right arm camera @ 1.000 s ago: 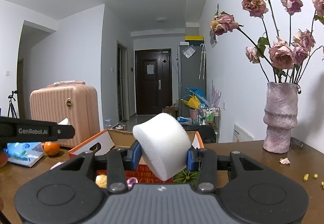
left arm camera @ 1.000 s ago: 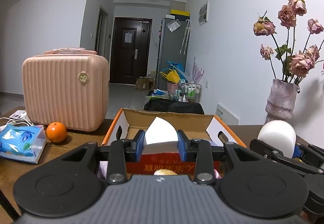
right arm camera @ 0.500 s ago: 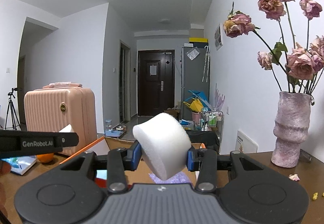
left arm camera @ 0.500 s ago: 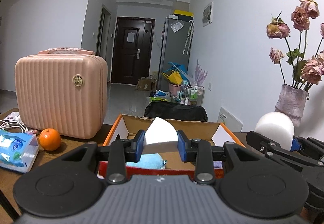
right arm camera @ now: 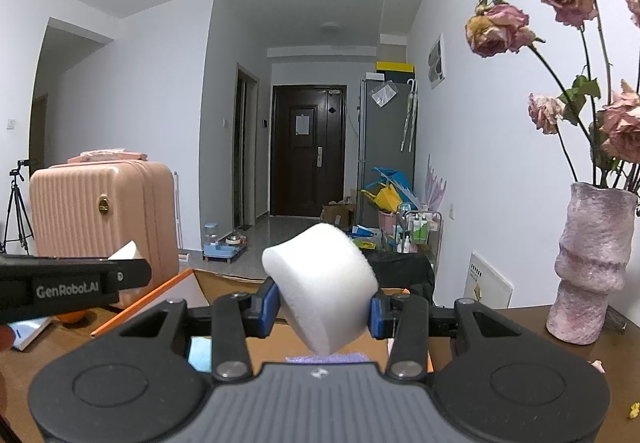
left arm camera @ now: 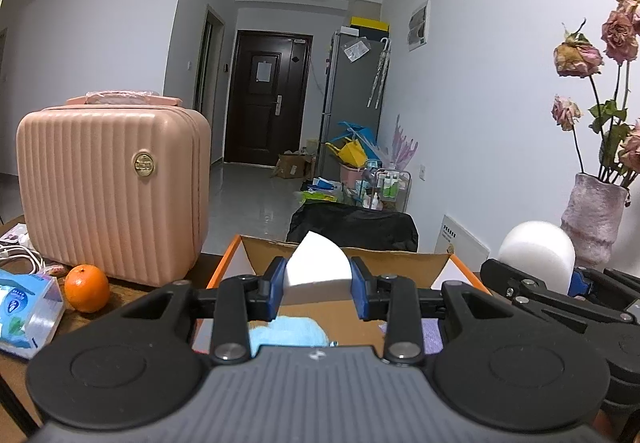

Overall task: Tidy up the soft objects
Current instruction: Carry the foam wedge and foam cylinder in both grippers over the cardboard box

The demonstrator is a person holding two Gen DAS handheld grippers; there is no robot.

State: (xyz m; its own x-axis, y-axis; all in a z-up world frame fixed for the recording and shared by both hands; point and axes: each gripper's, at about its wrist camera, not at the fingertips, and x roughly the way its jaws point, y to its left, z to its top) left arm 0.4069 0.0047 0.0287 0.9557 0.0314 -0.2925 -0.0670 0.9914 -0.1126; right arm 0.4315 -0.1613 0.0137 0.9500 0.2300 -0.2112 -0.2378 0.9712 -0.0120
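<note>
**Both sponges carried in over the open box**

Since a second ago both hand-held grippers have travelled forward across the table: the orange-edged cardboard box [left arm camera: 440, 267] now lies right under their fingers, and its interior shows where only the red front wall showed before. The left gripper [left arm camera: 318, 281] pinches a white wedge-shaped foam sponge [left arm camera: 316, 271] between its blue pads, point up. The right gripper [right arm camera: 322, 301] pinches a thick white round foam sponge [right arm camera: 320, 289], tilted so one rim hangs down toward the box. Neither grip has changed.

The relation that matters: the box is directly below and just ahead of both grippers, its long side running across the view. A pale blue plush cloth [left arm camera: 286, 329] already lies in the left part, under the left gripper; a lilac cloth [right arm camera: 326, 358] lies under the right. Each hand looks about equally near its own half, so a short drop and release probably suffices. The two grippers sit close side by side and could bump.
</note>
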